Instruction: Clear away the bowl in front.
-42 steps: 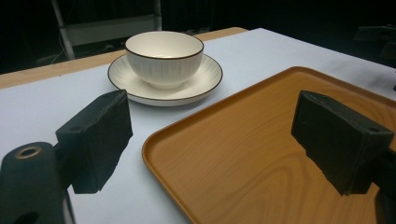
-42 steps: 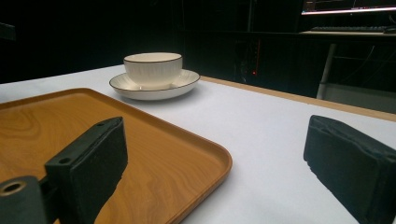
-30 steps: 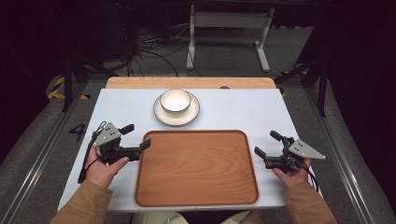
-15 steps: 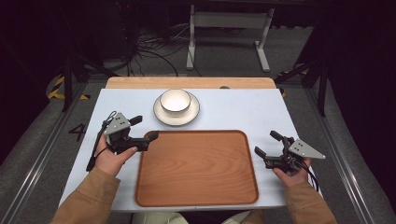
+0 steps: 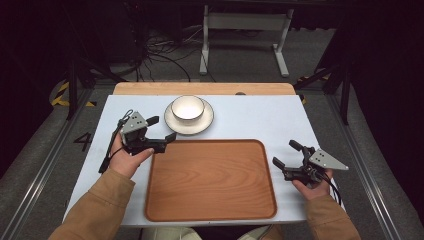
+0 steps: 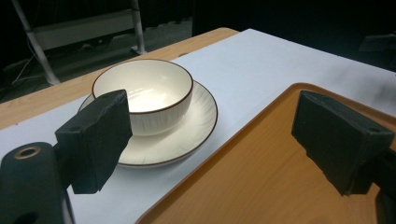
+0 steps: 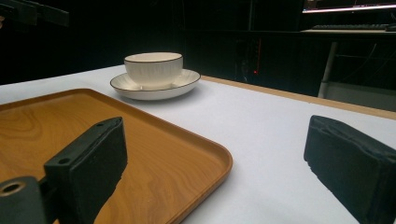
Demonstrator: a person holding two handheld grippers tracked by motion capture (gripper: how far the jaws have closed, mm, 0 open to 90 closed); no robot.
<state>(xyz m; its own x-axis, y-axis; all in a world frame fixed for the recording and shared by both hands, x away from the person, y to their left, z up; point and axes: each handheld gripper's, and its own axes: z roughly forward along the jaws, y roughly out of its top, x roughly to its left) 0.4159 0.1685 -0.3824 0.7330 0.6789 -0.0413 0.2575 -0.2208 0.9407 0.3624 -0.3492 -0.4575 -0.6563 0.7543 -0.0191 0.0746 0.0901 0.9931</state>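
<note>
A white bowl (image 5: 187,107) with a dark rim stands on a matching saucer (image 5: 206,123) at the far middle of the white table. Closer to me lies an empty wooden tray (image 5: 210,180). My left gripper (image 5: 162,128) hovers open at the tray's far left corner, just left of the saucer, holding nothing. From its own camera the bowl (image 6: 144,91) and saucer (image 6: 191,130) lie just beyond the left gripper (image 6: 219,140). My right gripper (image 5: 284,153) rests open beside the tray's right edge, with the tray (image 7: 70,126) and bowl (image 7: 154,67) ahead of the right gripper (image 7: 219,163).
The white table top (image 5: 260,117) has a wooden strip (image 5: 205,88) along its far edge. Beyond it, a metal stand (image 5: 245,30) and cables lie on the dark floor. Bare table surface runs to the right of the saucer and tray.
My left gripper has moved forward and a little right, from beside the tray's left edge toward the saucer. The right gripper has stayed still.
</note>
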